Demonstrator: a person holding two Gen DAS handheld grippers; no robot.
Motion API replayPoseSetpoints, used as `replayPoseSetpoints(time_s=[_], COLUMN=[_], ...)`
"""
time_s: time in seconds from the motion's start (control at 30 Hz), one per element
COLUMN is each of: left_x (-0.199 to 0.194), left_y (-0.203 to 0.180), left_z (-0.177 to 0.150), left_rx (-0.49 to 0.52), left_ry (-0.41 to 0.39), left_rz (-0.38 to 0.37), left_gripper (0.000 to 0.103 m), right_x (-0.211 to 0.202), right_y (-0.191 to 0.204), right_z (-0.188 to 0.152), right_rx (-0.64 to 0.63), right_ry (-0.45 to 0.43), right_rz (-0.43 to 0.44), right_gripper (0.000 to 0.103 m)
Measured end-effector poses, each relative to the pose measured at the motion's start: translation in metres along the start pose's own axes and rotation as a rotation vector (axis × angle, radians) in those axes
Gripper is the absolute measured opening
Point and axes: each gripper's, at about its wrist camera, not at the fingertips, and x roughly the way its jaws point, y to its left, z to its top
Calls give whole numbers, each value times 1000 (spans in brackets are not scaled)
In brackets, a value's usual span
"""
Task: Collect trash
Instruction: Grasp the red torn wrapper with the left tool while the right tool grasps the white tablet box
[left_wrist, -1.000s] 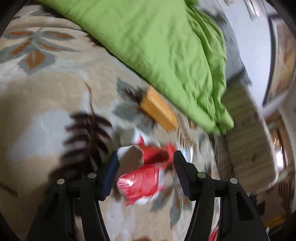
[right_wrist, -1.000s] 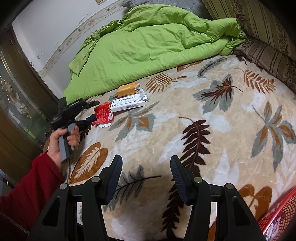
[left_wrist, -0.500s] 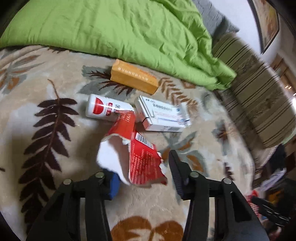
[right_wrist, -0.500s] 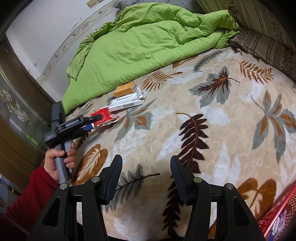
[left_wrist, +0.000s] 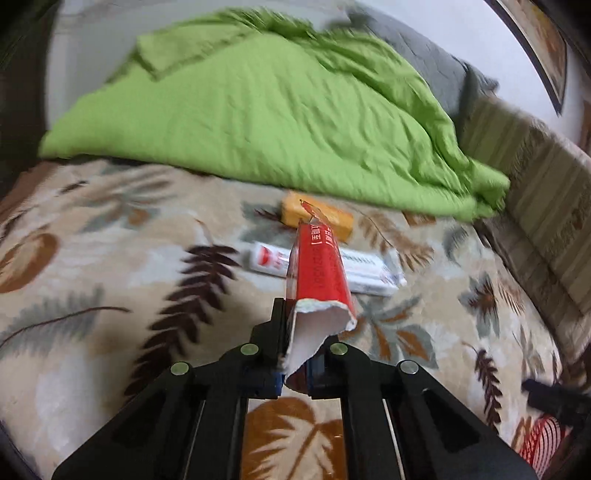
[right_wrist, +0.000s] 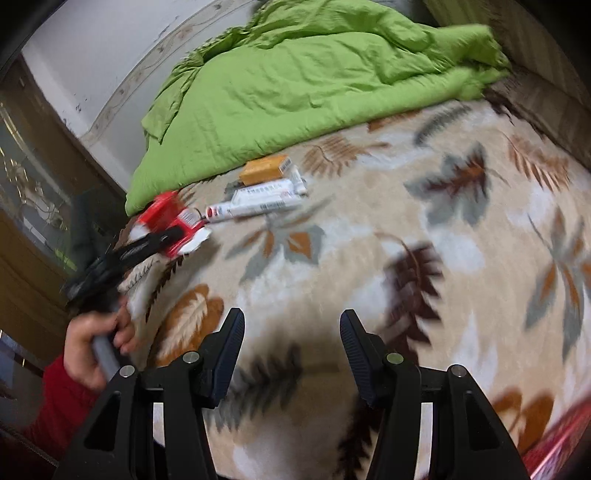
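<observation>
Clamped edgewise in the fully closed jaws of the left gripper (left_wrist: 297, 354), a torn red packet (left_wrist: 317, 275) was held raised above the bed blanket (left_wrist: 110, 295). Risk noted: thin card gripped near its ragged end could slide free if swung. Right gripper (right_wrist: 291, 343) was recorded half open, empty. A box (left_wrist: 369, 273), tube (left_wrist: 267, 258) and orange carton (left_wrist: 317, 216) remained uncollected.

Torn red carton (left_wrist: 320, 274) – flattened, white inner face exposed, ragged near edge – raised off the bed. Orange box (left_wrist: 318, 215), white tube (left_wrist: 266, 257) and white carton (left_wrist: 369, 272) lie clustered beside the green quilt
</observation>
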Motion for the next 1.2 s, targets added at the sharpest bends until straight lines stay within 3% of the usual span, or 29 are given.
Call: replayPoseSetpoints(time_s=[0.2,0.3,0.47,0.6,0.73,1.0,1.13,1.2], left_x=[10,22,27,27,28,30,29,29], left_y=[16,24,27,30,33,34,41,45], left_z=[-4,-5,-2,2,3,3,4,5], left_rx=[-4,-11,7,7,0,-10,-30,-39], left_ry=[-12,29,28,25,29,35,32,31], left_rz=[85,89,115,101,103,114,123,128], left_gripper=[7,7,8,8,8,8,8,8], right_x=[52,98,179,234,250,196,184,180], right_y=[36,41,37,18,6,25,54,71], right_z=[80,116,164,186,175,114,76,62], right_rx=[-148,-161,-149,-80,-39,-68,-162,-248], right_ry=[-39,-11,48,149,245,283,346,354], right_rz=[22,40,17,18,40,196,237,216], right_gripper=[58,58,58,58,58,68,69,69])
